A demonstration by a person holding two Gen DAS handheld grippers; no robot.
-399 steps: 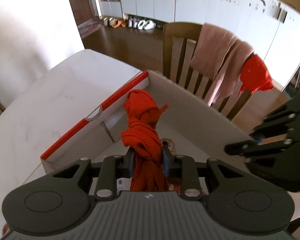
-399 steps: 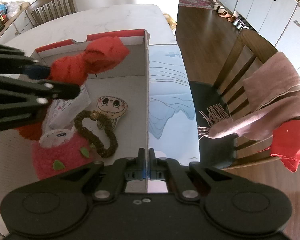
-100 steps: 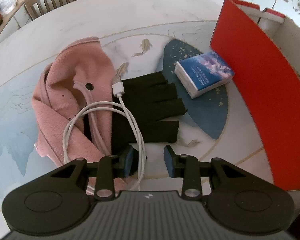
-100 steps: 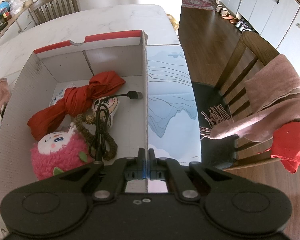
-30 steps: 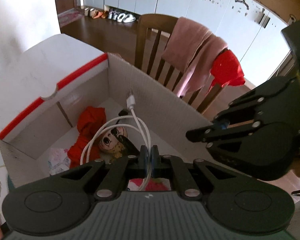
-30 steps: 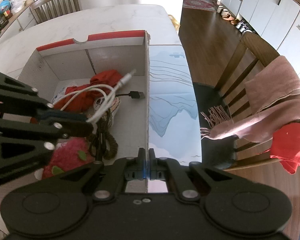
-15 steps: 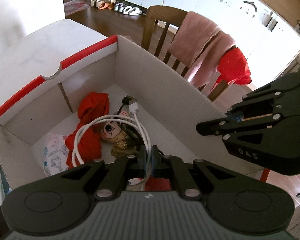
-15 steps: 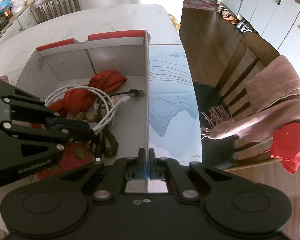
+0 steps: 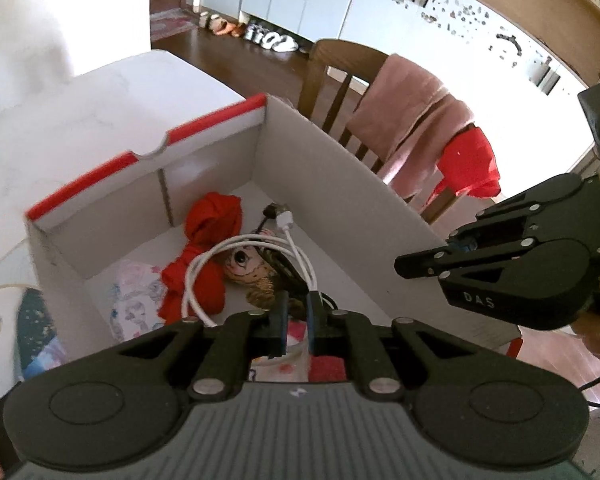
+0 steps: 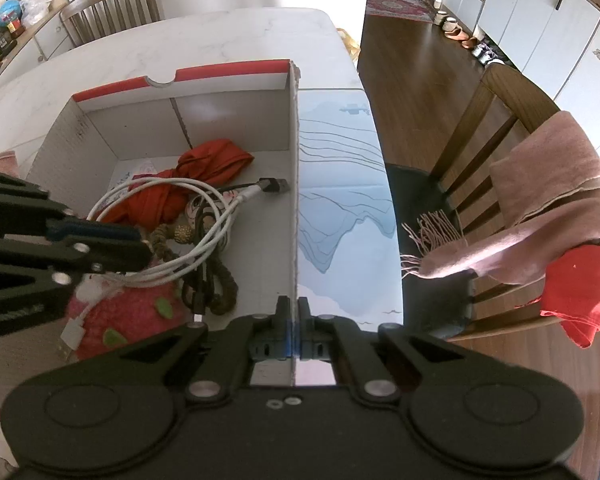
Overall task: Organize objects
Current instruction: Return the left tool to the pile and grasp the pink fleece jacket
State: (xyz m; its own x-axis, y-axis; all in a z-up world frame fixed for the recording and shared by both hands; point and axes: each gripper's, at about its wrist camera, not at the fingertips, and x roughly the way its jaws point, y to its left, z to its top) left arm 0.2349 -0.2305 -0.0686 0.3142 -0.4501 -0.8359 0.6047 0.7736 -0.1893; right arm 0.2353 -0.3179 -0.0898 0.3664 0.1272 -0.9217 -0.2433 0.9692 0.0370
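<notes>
White cable sits inside the cardboard box, looped over the red cloth bundle at the box's far end and the pink plush at the near end.

Left tongs over the box's near end: jaws opening, narrow gap, one cable strand runs up to the gap in the left wrist view; pads look clear of it, so I read this as the release. Can't confirm there's no contact at all.

Handling: light, limp, smooth jacket, will slide and uncoil. Not fragile except at the plugs. Best hold is across the bundled loops, not one strand or a connector.

Orientation: coil's long axis runs roughly near-to-far along the box. White plug points toward the box's right wall, beside a black cable's plug.

Right tongs: closed onto the top edge of the box's right wall, steadying it on the bench.
</notes>
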